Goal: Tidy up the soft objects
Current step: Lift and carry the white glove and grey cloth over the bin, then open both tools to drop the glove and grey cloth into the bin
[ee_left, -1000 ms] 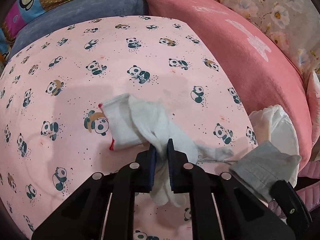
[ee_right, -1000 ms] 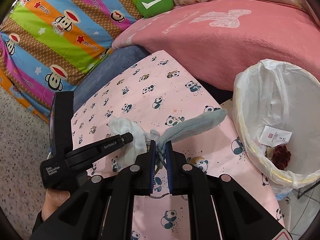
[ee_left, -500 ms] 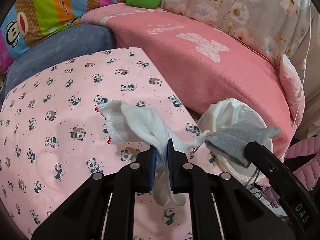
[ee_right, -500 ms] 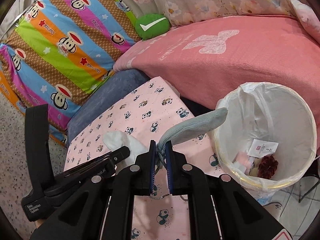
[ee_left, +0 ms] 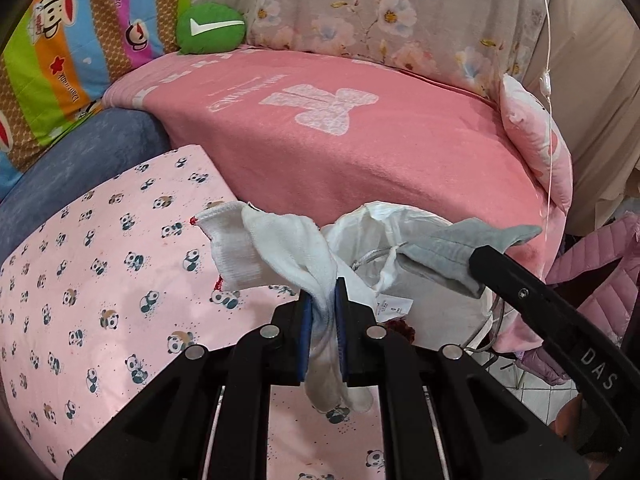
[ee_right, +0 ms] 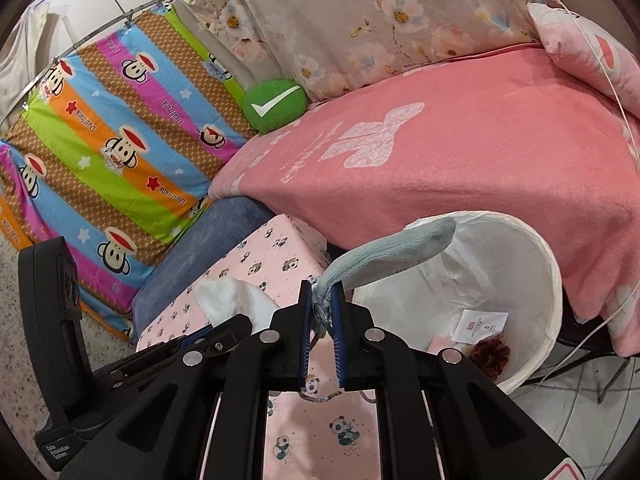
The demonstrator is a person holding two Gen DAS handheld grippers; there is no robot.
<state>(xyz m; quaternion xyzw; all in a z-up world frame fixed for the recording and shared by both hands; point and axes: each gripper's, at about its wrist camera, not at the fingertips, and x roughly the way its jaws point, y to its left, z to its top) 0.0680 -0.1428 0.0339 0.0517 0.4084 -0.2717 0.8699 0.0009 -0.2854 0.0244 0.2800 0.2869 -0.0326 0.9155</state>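
Note:
My left gripper (ee_left: pixel 323 294) is shut on a white sock (ee_left: pixel 276 252) with a red-stitched cuff, held in the air over the right edge of the pink panda-print cushion (ee_left: pixel 100 280). My right gripper (ee_right: pixel 320 300) is shut on a grey-blue sock (ee_right: pixel 392 254), whose toe hangs over the near rim of the white lined bin (ee_right: pixel 532 264). In the left wrist view the grey sock (ee_left: pixel 460 246) and the right gripper's black finger (ee_left: pixel 532 304) sit to the right, in front of the bin (ee_left: pixel 400 224). The white sock (ee_right: pixel 228 300) shows left of my right gripper.
The bin holds a paper label (ee_right: pixel 482 324) and a dark red scrunchie (ee_right: pixel 490 354). Behind it lies a pink blanket (ee_right: pixel 440 160) on a sofa, with a green checkmark cushion (ee_right: pixel 274 104), a striped monkey-print pillow (ee_right: pixel 120 152) and a blue cushion (ee_right: pixel 200 256).
Both grippers have risen off the panda cushion and swung right toward the bin, each carrying its sock. The grey sock's toe has moved from over the cushion to over the bin's rim.

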